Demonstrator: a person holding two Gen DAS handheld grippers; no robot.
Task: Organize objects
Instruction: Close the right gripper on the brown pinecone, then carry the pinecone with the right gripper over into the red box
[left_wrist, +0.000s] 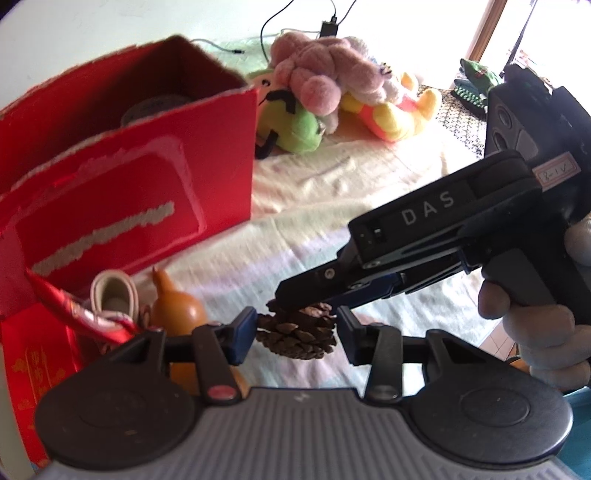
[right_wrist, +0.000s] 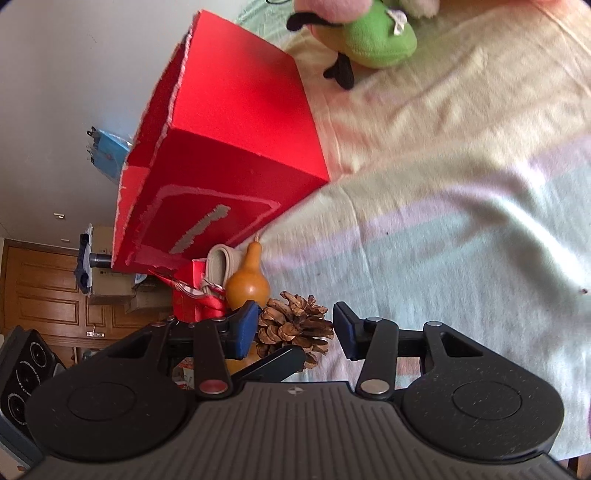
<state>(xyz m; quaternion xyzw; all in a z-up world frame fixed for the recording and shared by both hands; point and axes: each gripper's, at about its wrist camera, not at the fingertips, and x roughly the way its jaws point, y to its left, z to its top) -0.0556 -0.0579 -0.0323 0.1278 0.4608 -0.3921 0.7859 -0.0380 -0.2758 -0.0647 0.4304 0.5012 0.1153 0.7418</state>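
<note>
The pine cone (left_wrist: 297, 334) lies on the blanket (left_wrist: 332, 192) in front of the red box (left_wrist: 129, 177), just beside the gourd (left_wrist: 177, 306), with both grippers at it. To lift it cleanly into the box, one should grip and the other give way. The left gripper (left_wrist: 295, 334) slopes down, fingers hugging the cone's sides; the right gripper (right_wrist: 293, 328), sloping in from the cone's far side, looks loose around it

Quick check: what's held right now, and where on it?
The left gripper clamps the pinecone across its scaly sides, around mid-body. The right gripper also straddles the pinecone; whether its pads press on it cannot be told.
</note>
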